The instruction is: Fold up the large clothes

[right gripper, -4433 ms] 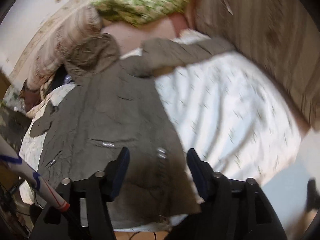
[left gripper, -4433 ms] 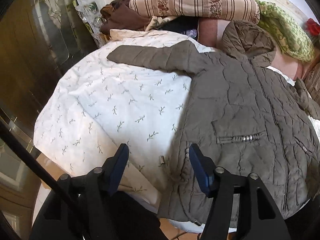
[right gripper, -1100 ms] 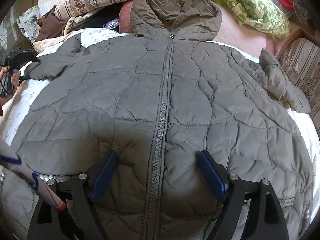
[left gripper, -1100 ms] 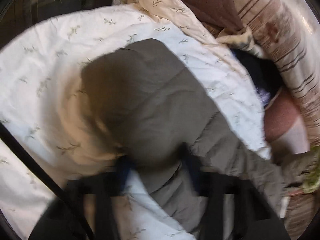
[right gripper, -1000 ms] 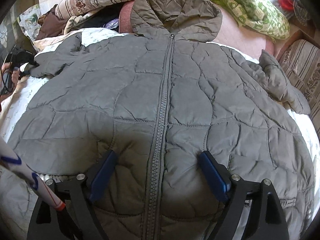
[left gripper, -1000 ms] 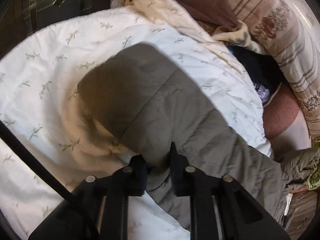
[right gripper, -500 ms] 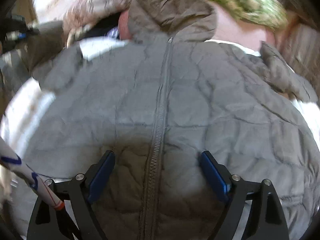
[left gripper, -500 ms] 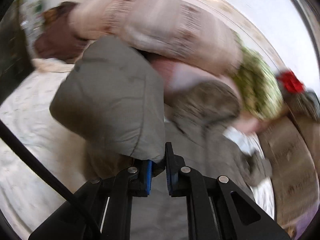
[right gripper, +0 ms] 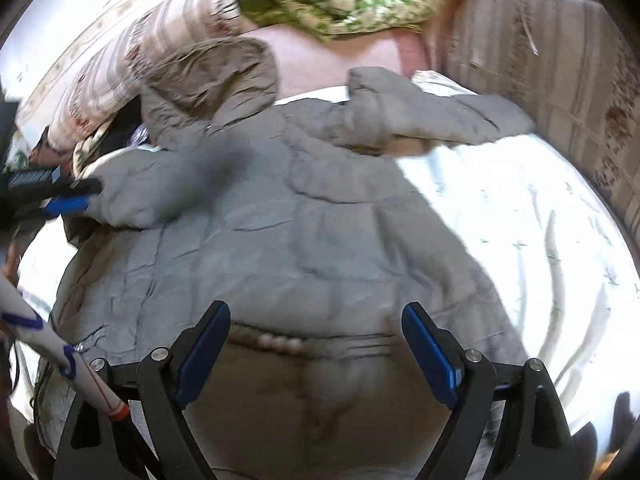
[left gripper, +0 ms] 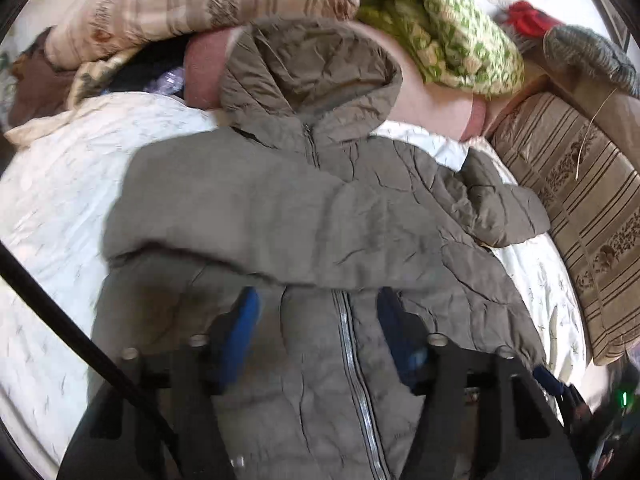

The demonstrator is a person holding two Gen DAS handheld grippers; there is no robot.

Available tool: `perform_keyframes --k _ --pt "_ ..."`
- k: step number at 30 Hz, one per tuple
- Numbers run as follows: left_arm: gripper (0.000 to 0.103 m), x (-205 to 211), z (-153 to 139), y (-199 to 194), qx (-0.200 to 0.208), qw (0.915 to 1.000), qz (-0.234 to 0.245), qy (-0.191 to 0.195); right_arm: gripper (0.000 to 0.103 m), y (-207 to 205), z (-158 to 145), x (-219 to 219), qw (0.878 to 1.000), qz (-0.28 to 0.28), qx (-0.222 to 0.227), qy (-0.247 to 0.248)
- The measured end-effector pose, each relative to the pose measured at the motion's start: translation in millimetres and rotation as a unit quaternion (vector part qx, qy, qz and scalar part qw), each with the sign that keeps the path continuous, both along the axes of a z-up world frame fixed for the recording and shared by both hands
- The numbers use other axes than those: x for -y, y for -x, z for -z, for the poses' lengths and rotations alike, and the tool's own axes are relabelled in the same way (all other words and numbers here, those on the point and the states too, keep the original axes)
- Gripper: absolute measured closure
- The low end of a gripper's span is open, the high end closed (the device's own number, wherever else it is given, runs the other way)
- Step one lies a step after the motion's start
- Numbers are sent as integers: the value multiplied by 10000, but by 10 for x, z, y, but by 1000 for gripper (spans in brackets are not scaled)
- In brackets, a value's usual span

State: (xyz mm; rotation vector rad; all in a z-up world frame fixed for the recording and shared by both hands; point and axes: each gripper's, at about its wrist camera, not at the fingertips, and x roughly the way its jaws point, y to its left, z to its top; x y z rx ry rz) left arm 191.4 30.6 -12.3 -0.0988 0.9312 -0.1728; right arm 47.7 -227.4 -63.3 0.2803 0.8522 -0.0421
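An olive quilted hooded jacket (left gripper: pixel 400 184) lies zipped, front up, on the bed. Its left sleeve (left gripper: pixel 260 216) is folded across the chest, just beyond the fingertips of my left gripper (left gripper: pixel 318 320). That gripper's jaws are opening; only the jacket front and zipper show between the blue pads, which press on nothing. The right wrist view shows the left gripper (right gripper: pixel 76 194) at the end of that sleeve. My right gripper (right gripper: pixel 316 340) hovers open over the jacket's (right gripper: pixel 300 232) lower right part, holding nothing. The other sleeve (right gripper: pixel 432 120) lies out to the right.
A striped pillow (left gripper: pixel 200 4), a green knitted blanket (left gripper: pixel 440 36) and a pink bolster (left gripper: pixel 432 108) are piled behind the hood (left gripper: pixel 312 76). A striped cushion (left gripper: pixel 580 200) borders the bed on the right. White sprigged sheet (right gripper: pixel 520 220) shows beside the jacket.
My left gripper, shut on the left sleeve, swung it up and across the jacket's chest, then its jaws parted and the sleeve dropped there. The right gripper shifted right, still open.
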Motion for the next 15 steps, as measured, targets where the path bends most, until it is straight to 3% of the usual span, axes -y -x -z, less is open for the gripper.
perform_keyframes --k 5,9,13,14,15 --pt "37 -127 -78 552 169 9974 -545 -430 12 -322 -75 39 9989 -214 -12 -423" --pt "37 -295 -59 948 231 9944 -862 -569 12 -798 -108 -106 9987 -391 29 -335" --pt "37 -508 -3 1211 203 9894 -1293 -632 12 -1364 65 -204 9981 -390 -337 -347" --pt "37 -546 6 1257 181 9886 -1355 -628 14 -1532 142 -242 9972 -415 -495 -384" --pt "37 -569 14 1277 151 9881 -1400 -614 28 -1625 185 -270 9965 -448 -585 -396"
